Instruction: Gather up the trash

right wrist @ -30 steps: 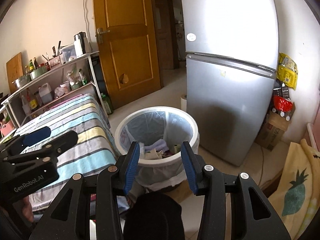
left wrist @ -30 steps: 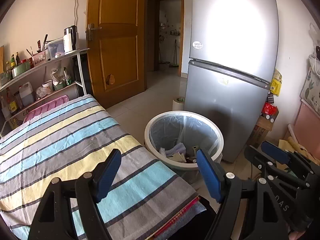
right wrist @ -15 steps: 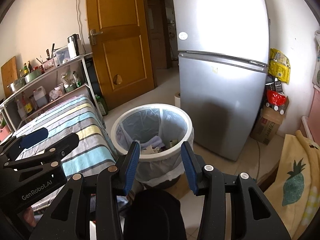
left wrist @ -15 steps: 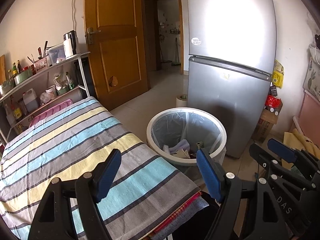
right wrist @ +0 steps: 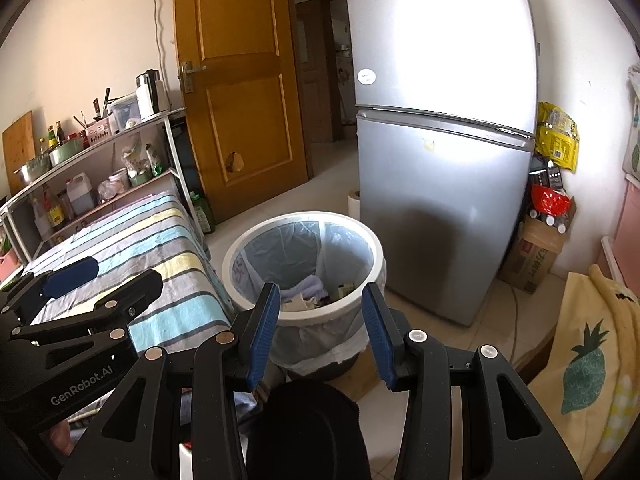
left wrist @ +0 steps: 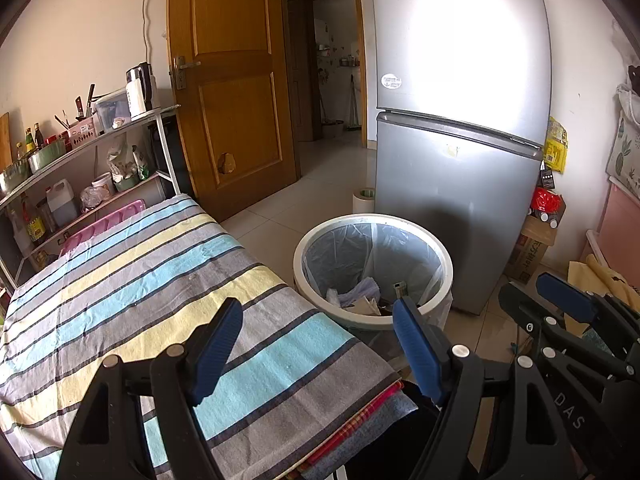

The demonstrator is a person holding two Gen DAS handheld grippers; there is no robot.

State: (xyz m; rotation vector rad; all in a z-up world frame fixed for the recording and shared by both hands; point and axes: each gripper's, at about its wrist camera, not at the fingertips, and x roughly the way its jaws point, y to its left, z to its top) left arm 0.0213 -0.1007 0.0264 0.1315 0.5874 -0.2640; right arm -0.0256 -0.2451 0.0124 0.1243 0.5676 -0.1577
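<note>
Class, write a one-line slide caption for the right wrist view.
Open, empty right tool faces a lined trash bin between striped table and fridge.

left gripper (left wrist: 316, 350): fingers spread wide, nothing between them, level, pointing forward
right gripper (right wrist: 322, 332): fingers parted, nothing held, just beside the left one

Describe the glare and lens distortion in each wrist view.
Left wrist view: strong white glare washes out the upper fridge door; fisheye bends the wooden door and darkens the corners. Right wrist view: the same glare on the fridge, curved walls, sharp trash bin.
</note>
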